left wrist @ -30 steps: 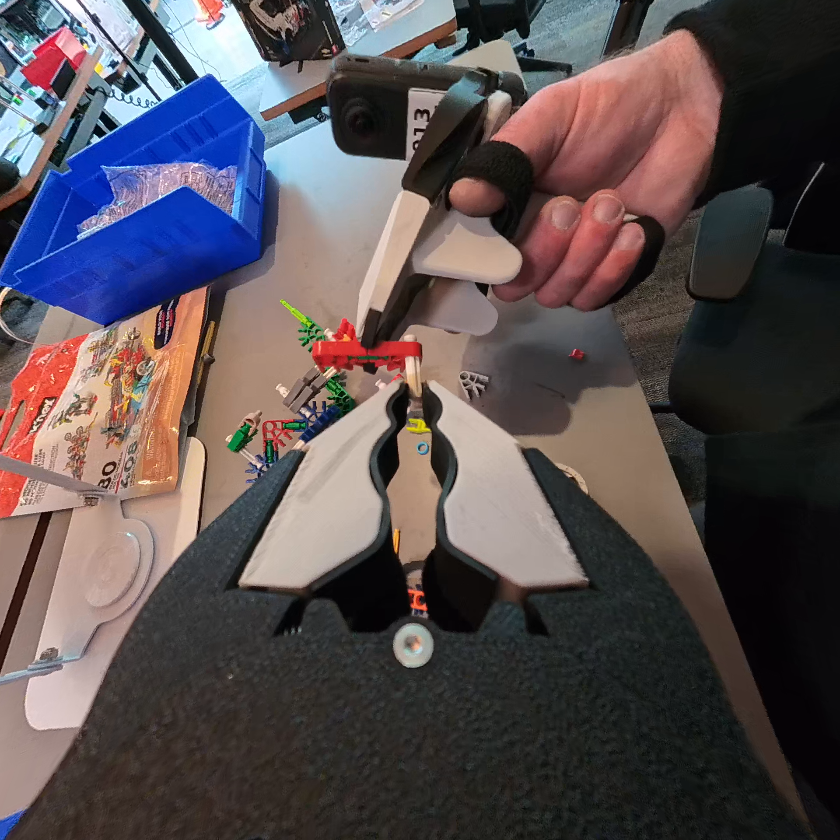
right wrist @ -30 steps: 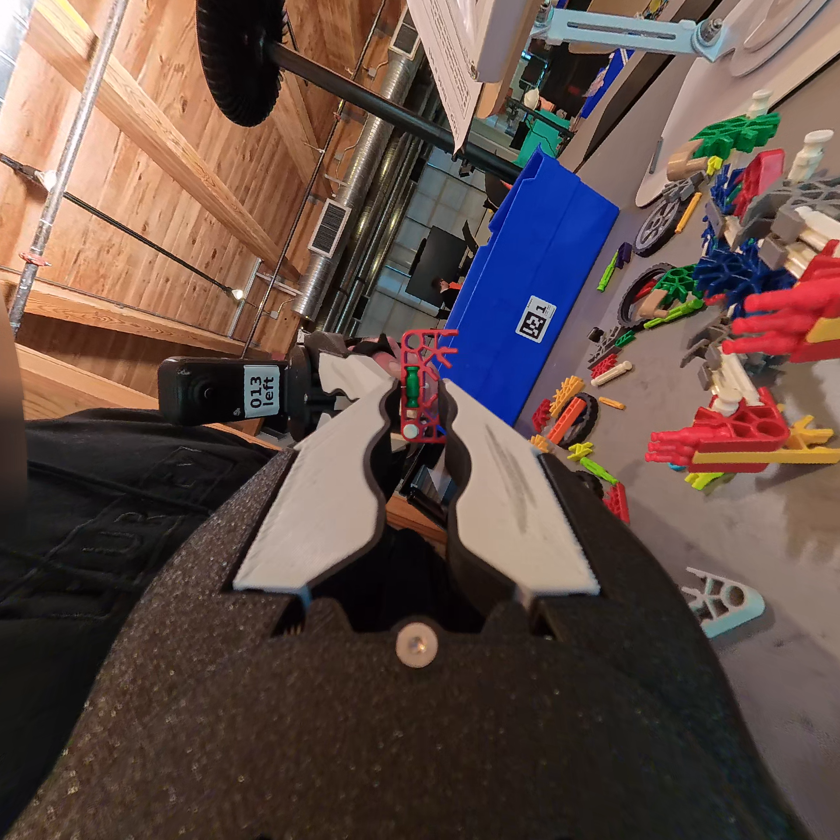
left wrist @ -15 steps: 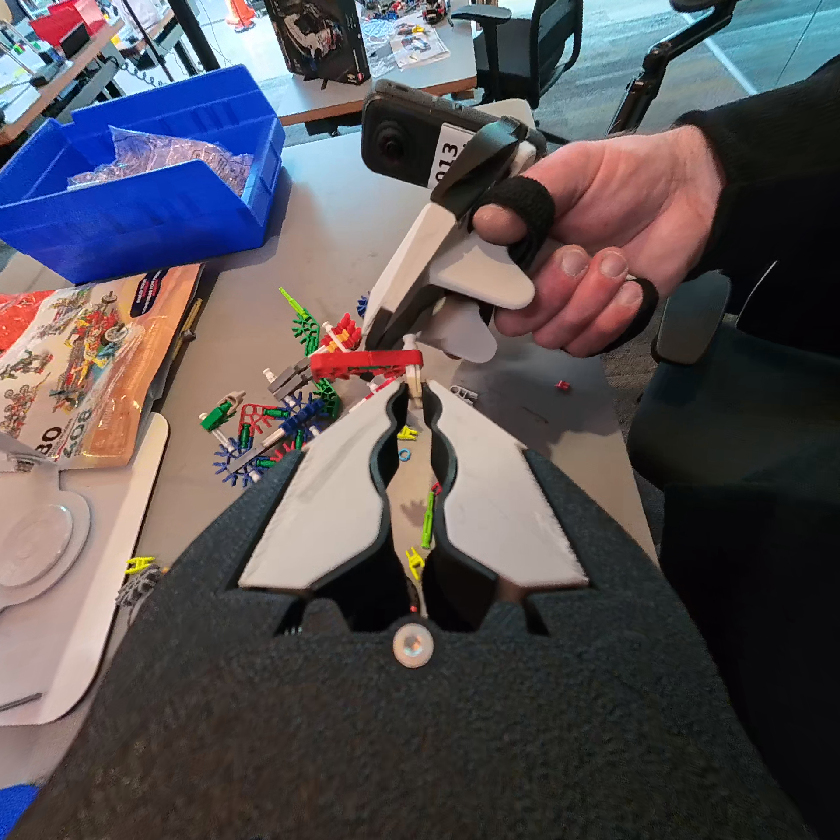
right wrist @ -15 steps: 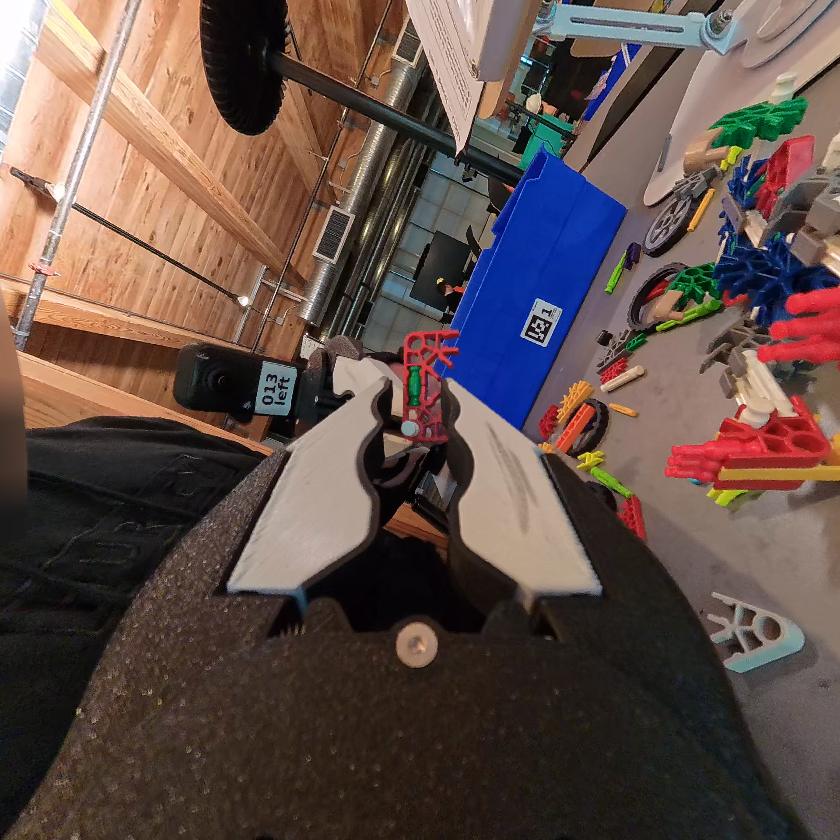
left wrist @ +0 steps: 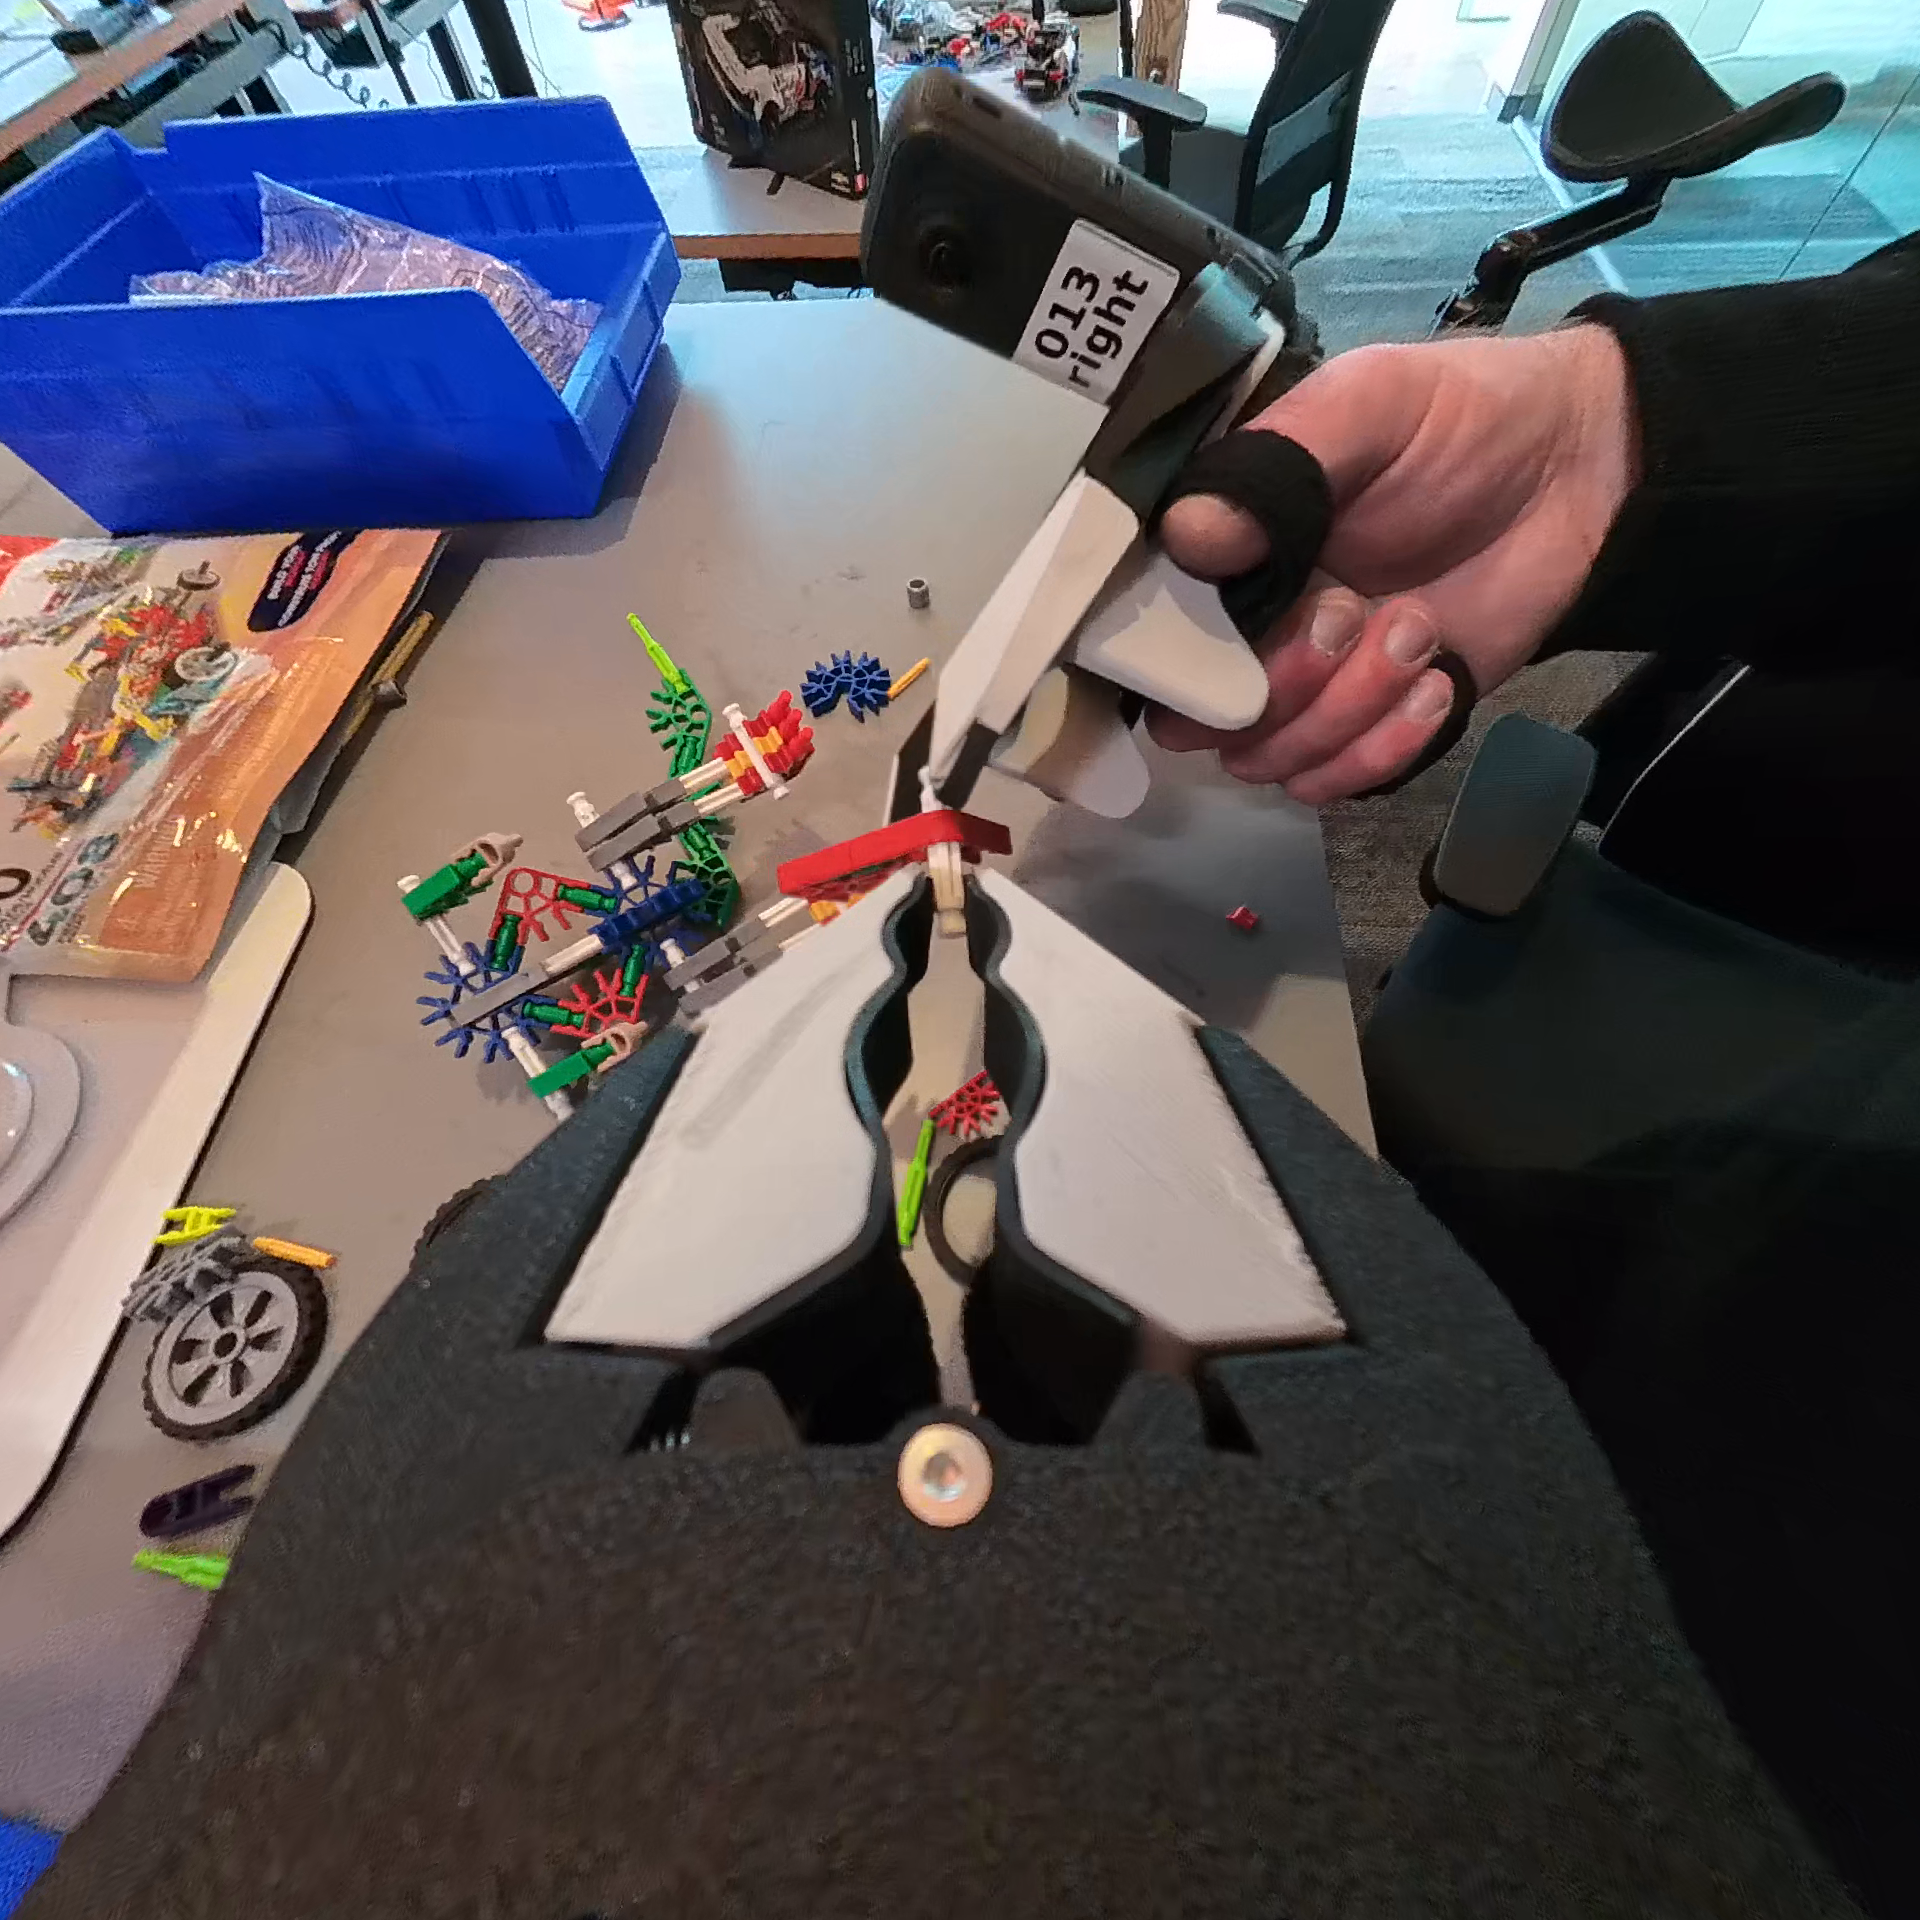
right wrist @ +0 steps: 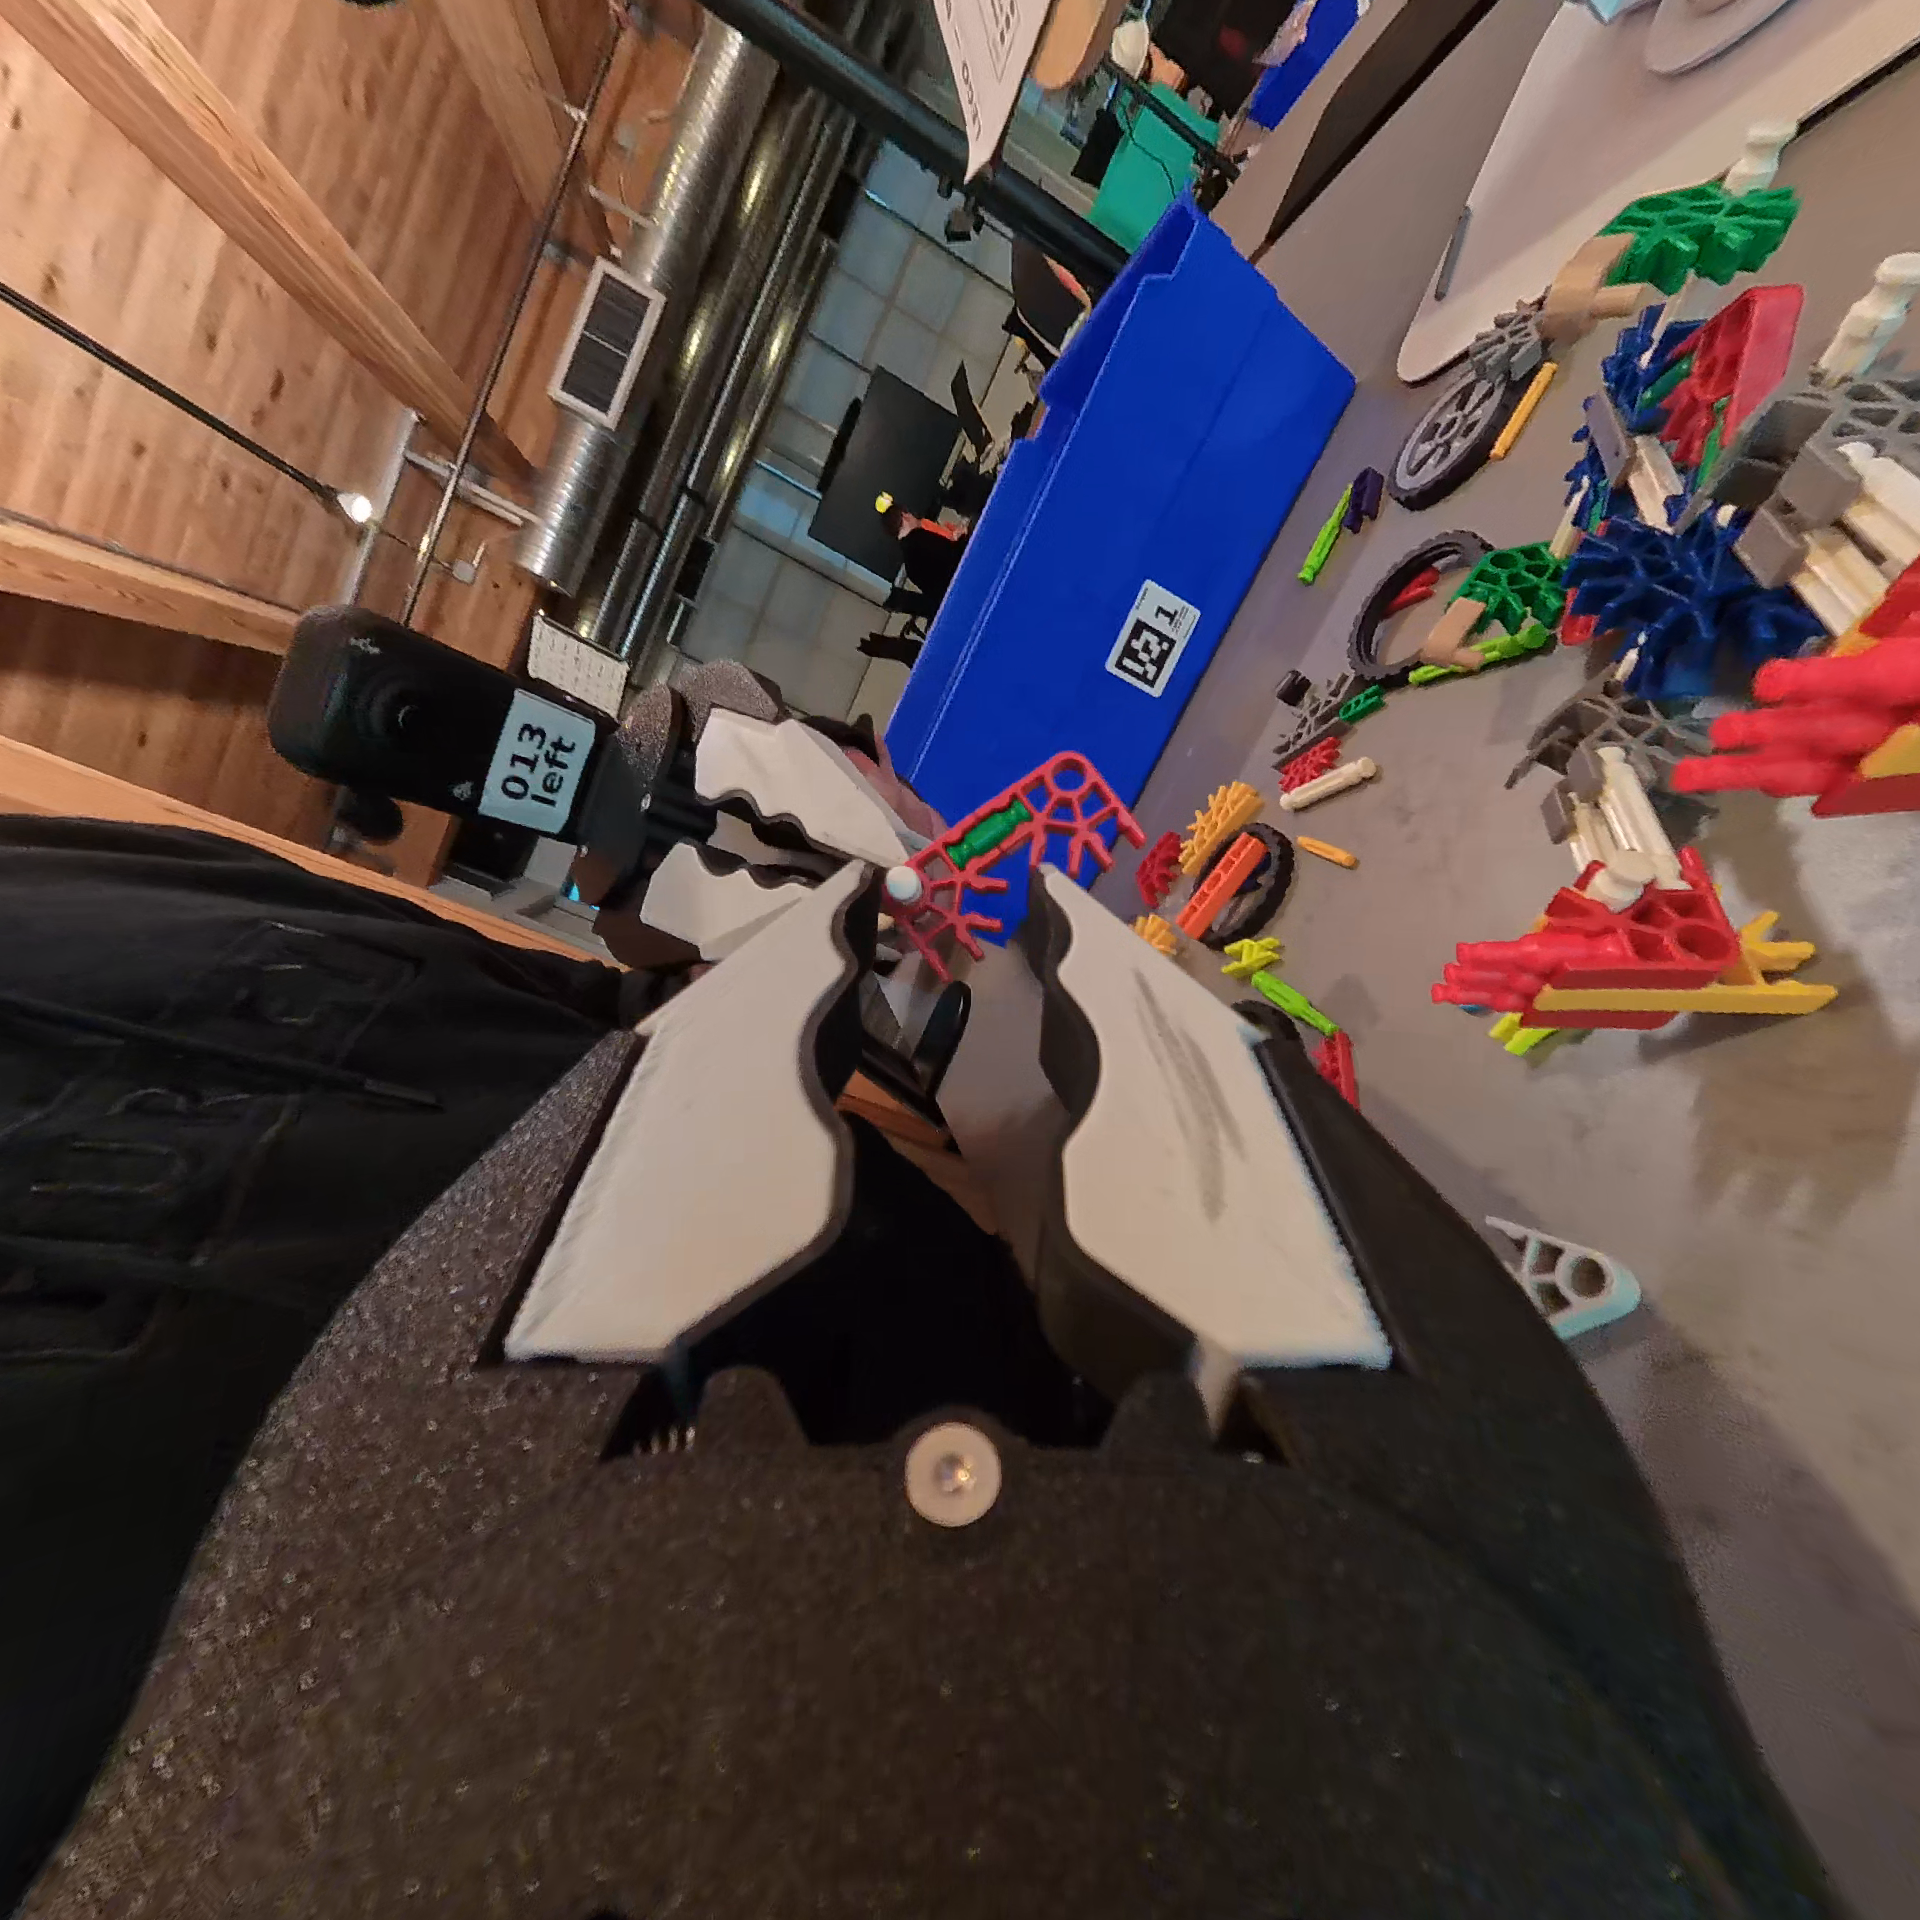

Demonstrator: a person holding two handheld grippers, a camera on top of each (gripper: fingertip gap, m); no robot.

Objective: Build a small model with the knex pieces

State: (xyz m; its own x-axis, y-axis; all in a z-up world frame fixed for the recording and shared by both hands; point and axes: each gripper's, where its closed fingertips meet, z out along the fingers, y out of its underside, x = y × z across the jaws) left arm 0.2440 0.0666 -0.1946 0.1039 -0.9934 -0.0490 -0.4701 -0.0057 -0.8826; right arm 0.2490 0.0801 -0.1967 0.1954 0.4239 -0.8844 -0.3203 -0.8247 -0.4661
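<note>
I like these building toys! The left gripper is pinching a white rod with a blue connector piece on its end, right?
Not quite: the connector piece on the white rod is red, not blue. The left wrist view shows the left gripper pinching that rod; the right wrist view shows the same red piece.
</note>
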